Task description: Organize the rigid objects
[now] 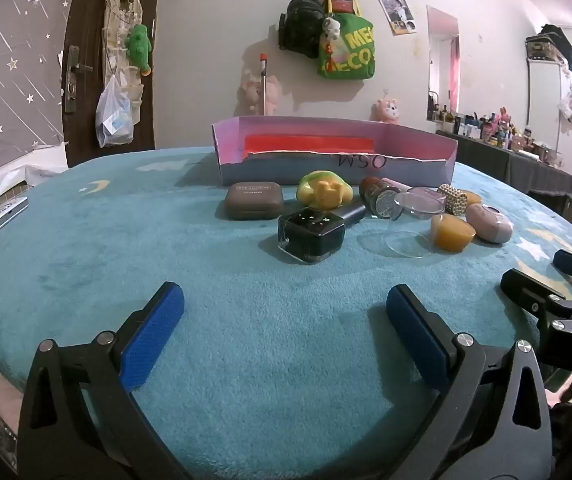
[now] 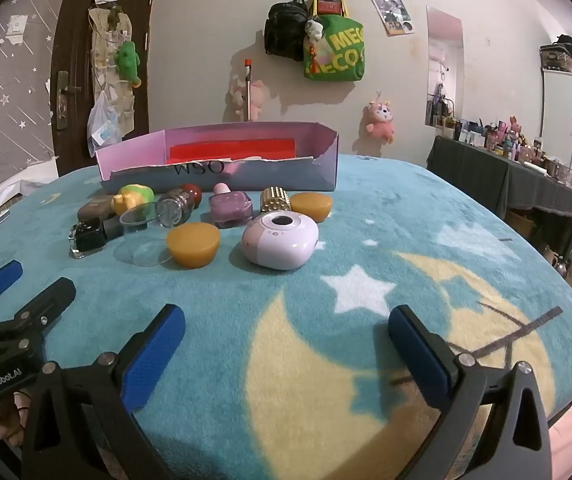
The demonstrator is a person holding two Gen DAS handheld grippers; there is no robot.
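The box [image 1: 334, 168] is a long, shallow cardboard tray, lilac inside with a red liner. It lies at the far side of the blanket [image 1: 246, 340], long axis running left to right across both views. Its near wall is torn along the top edge and carries inverted lettering.

The objects lie in a loose cluster just in front of the box:
- Brown case [image 1: 253, 201]: flat, rounded-rectangular, matte, lid up, at the left end.
- Yellow-green toy [image 1: 324, 193]: glossy, lumpy.
- Black bottle [image 1: 311, 234]: square glass body on its side, cap pointing away to the right.
- Clear cup [image 1: 414, 224]: transparent plastic, tipped over.
- Two amber cups [image 2: 193, 245] [image 2: 311, 206]: smooth, waxy, bowl-shaped.
- Lilac bottle [image 2: 231, 209]: square glass, upright, pink cap.
- Studded cylinder [image 2: 275, 199]: gold, upright.
- Pink device [image 2: 280, 247]: smooth, rounded plastic with a dark round recess on top, nearest the right end.

The blanket is teal fleece with a moon-and-star print.

Left gripper [image 1: 285, 300] and right gripper [image 2: 287, 322]: jaws spread wide, blue ribbed pads, nothing between them, both over bare blanket short of the cluster.
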